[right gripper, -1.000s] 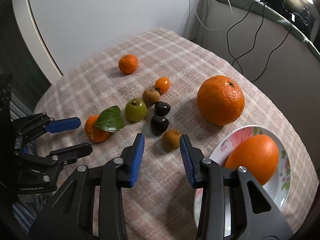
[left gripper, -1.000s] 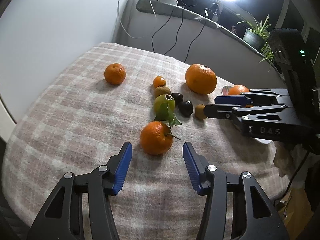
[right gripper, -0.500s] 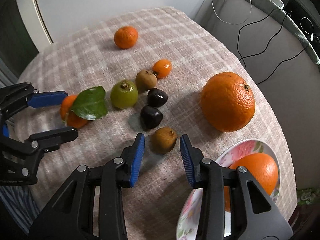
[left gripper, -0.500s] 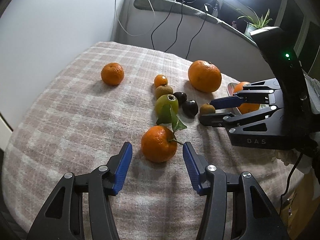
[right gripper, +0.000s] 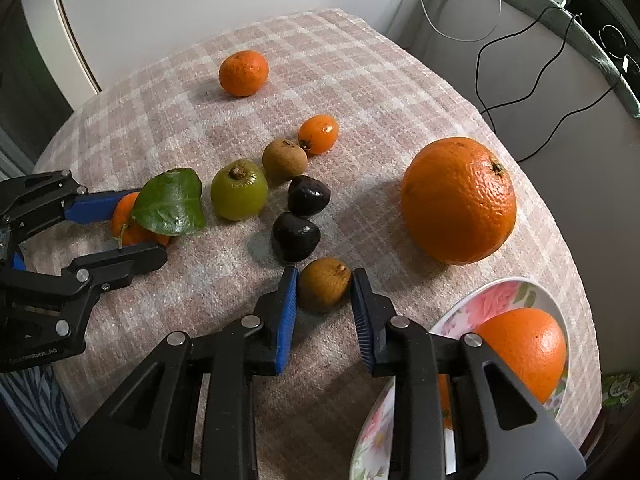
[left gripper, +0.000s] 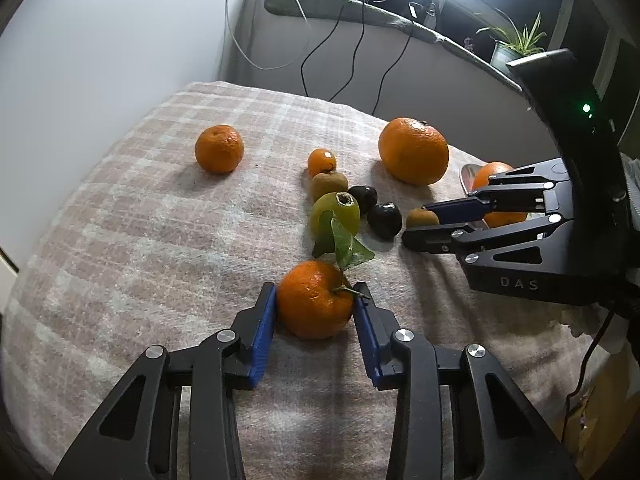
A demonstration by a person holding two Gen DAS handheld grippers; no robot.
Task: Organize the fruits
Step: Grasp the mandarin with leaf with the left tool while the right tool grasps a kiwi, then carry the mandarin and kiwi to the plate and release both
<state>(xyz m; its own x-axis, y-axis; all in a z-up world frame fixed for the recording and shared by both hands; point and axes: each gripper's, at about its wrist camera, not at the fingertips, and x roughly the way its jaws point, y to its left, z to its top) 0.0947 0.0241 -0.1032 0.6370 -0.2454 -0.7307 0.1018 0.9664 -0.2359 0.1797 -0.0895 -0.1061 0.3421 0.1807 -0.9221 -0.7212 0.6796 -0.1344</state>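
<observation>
Two grips: our left tongs [left gripper: 315,307] are closing on the leafy orange mandarin [left gripper: 314,300], our right tongs [right gripper: 324,288] clamp the small brown kiwi-like fruit [right gripper: 323,283].

Leafy tangerine [left gripper: 314,300] and brown kiwi-like fruit [right gripper: 324,283] on checked cloth [left gripper: 140,240]

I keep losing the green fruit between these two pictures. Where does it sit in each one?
Left wrist view: the green fruit lies centre, just beyond the leafy orange, partly behind its leaf.
Right wrist view: green fruit left of centre, just right of the leaf.
Shared landmark: the two dark fruits lie to its right in both.
</observation>
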